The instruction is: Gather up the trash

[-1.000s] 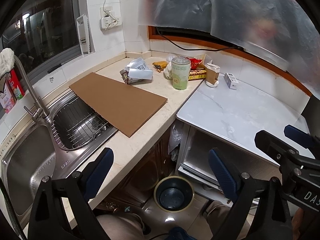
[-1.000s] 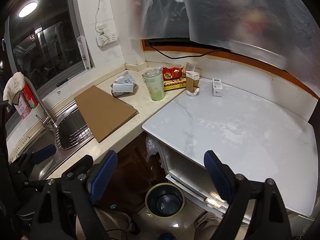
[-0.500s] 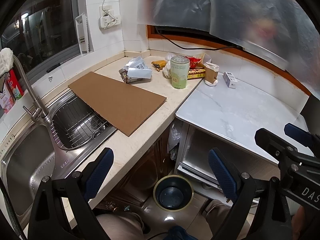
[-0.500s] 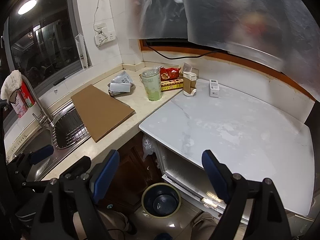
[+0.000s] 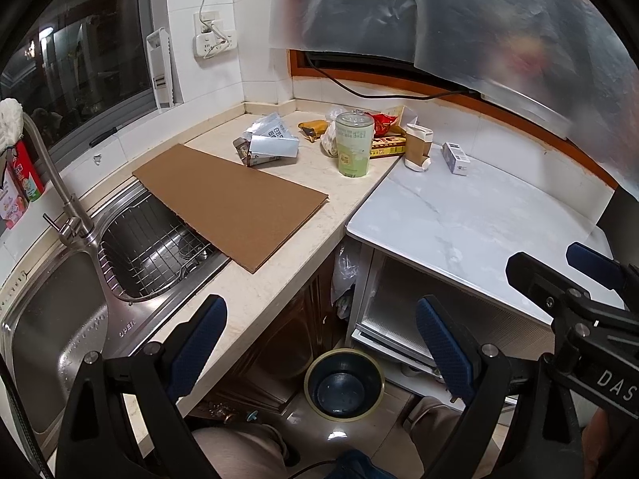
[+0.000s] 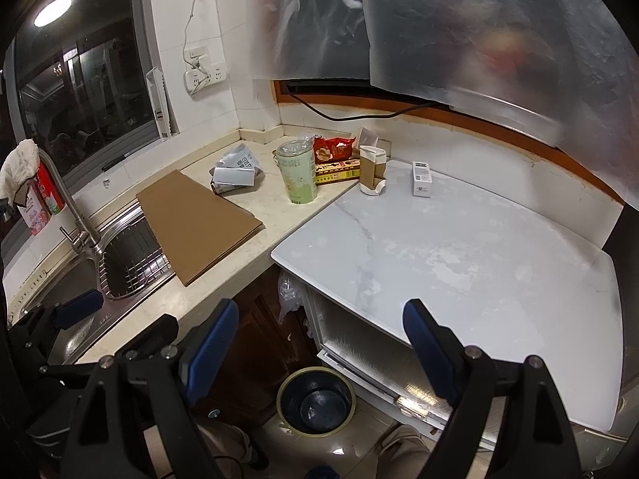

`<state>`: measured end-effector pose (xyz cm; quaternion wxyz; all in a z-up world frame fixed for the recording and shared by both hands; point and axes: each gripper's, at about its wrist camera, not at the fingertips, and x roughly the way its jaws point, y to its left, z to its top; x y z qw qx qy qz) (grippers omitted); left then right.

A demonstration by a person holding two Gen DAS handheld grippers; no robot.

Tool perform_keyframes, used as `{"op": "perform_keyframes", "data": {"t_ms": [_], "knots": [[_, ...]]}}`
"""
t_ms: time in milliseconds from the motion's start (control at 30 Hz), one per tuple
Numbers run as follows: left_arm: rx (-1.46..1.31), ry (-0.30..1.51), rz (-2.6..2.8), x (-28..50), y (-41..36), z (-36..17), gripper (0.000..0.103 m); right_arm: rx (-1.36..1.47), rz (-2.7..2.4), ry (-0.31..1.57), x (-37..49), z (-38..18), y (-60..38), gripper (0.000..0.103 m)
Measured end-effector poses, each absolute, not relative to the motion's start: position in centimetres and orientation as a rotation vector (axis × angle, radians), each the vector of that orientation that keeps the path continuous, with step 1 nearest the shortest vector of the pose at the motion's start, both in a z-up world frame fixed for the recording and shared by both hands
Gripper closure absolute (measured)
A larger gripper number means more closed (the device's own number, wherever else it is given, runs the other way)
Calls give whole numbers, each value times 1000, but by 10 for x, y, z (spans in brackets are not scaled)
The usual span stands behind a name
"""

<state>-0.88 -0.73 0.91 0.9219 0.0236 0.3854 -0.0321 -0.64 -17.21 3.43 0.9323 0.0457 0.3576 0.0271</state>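
Kitchen corner, white tiled walls [image 6: 255, 99]. Dark window [image 6: 80, 92] w/ grey frame at left of frame; round ceiling light [image 6: 52, 11] reflected in glass, upper left. Wall socket [image 5: 209, 38] w/ white cable, upper centre. Beige stone counter [image 5: 279, 263] runs along left; steel sink [image 5: 60, 327] w/ wire rack and tall faucet [image 5: 52, 183] at lower left. White marble-look top [image 6: 459, 255] fills right half, adjoining the beige counter. Frosted plastic sheet [image 6: 459, 28] hangs across upper right over a wood-framed opening [image 5: 399, 76]. Glossy tiled floor [image 5: 303, 431] at bottom centre, dark wood cabinet [image 6: 255, 343] under counter.
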Motion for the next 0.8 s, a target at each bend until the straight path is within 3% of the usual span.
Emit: {"op": "perform_keyframes", "data": {"t_ms": [800], "knots": [[15,779,-81,9,-3,5,9,83,30,714,5,31,-181,18]]}}
